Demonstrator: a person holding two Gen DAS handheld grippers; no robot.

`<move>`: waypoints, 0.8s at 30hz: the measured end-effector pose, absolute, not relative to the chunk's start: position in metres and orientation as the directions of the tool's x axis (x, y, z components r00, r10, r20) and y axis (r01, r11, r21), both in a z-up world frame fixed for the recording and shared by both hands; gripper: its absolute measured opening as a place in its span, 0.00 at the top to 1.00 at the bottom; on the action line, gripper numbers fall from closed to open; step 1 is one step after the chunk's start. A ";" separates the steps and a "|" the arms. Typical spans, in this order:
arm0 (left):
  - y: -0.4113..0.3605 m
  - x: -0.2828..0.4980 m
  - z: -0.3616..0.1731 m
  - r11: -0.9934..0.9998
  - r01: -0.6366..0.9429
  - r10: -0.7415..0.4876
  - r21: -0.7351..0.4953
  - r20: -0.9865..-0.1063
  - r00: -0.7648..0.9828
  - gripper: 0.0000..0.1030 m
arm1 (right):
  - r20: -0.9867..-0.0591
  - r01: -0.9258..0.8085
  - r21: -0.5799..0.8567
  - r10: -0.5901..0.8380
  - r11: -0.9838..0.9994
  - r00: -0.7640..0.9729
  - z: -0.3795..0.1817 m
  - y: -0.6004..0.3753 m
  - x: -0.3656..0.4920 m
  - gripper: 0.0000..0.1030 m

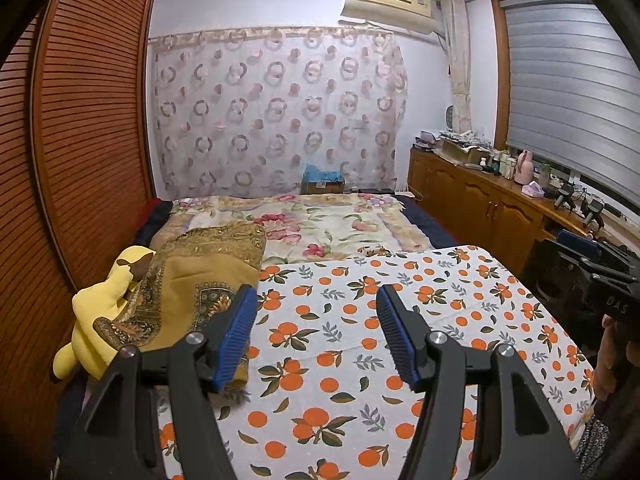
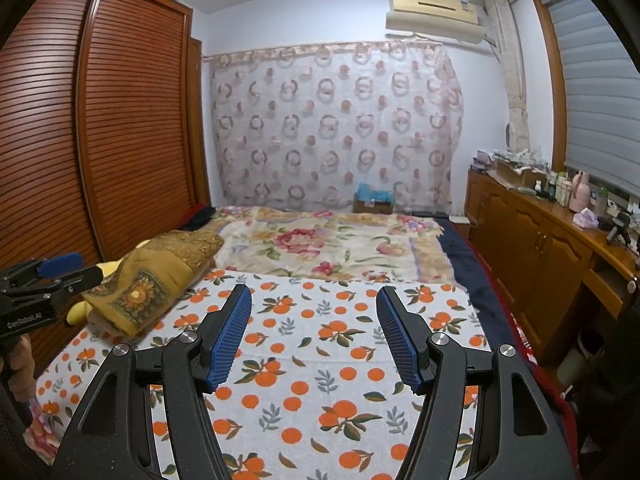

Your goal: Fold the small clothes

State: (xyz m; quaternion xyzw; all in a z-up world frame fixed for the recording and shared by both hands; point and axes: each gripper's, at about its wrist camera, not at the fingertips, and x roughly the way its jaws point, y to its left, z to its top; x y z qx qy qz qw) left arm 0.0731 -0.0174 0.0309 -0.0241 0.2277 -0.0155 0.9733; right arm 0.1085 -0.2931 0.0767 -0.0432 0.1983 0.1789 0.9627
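A white cloth printed with oranges (image 1: 360, 344) (image 2: 320, 360) lies flat over the near part of the bed. My left gripper (image 1: 316, 292) hovers over it, open, with nothing between its blue pads. My right gripper (image 2: 314, 292) also stands open and empty above the same cloth. Each gripper shows in the other's view: the right gripper (image 1: 592, 256) at the right edge, the left gripper (image 2: 48, 276) at the left edge, held by a hand. A folded mustard patterned cloth (image 1: 200, 288) (image 2: 152, 276) rests at the left edge of the orange-print cloth.
A yellow plush toy (image 1: 100, 316) lies beside the mustard cloth, against the slatted wooden wardrobe (image 1: 80, 140). A floral bedspread (image 1: 320, 224) covers the far bed. Wooden cabinets (image 2: 532, 240) with bottles and clutter line the right wall.
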 end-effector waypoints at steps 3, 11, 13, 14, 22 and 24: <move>-0.015 0.071 0.034 0.998 0.019 -0.040 -0.052 -0.437 0.899 0.40 | -0.397 -0.361 -0.012 0.327 0.932 0.857 0.077 -0.293 0.109 0.35; -0.012 0.067 0.037 0.999 0.022 -0.040 -0.046 -0.428 0.903 0.40 | -0.397 -0.361 -0.013 0.326 0.933 0.858 0.077 -0.296 0.109 0.35; -0.012 0.066 0.038 0.999 0.023 -0.039 -0.042 -0.427 0.903 0.40 | -0.396 -0.360 -0.011 0.327 0.933 0.858 0.077 -0.296 0.109 0.35; -0.012 0.066 0.038 0.999 0.023 -0.038 -0.042 -0.427 0.903 0.40 | -0.397 -0.361 -0.011 0.327 0.932 0.857 0.077 -0.295 0.109 0.35; -0.013 0.066 0.037 0.999 0.022 -0.038 -0.042 -0.427 0.903 0.40 | -0.396 -0.359 -0.012 0.325 0.933 0.859 0.077 -0.298 0.109 0.35; -0.013 0.066 0.037 0.999 0.023 -0.038 -0.041 -0.427 0.903 0.40 | -0.396 -0.358 -0.012 0.324 0.934 0.859 0.077 -0.299 0.108 0.35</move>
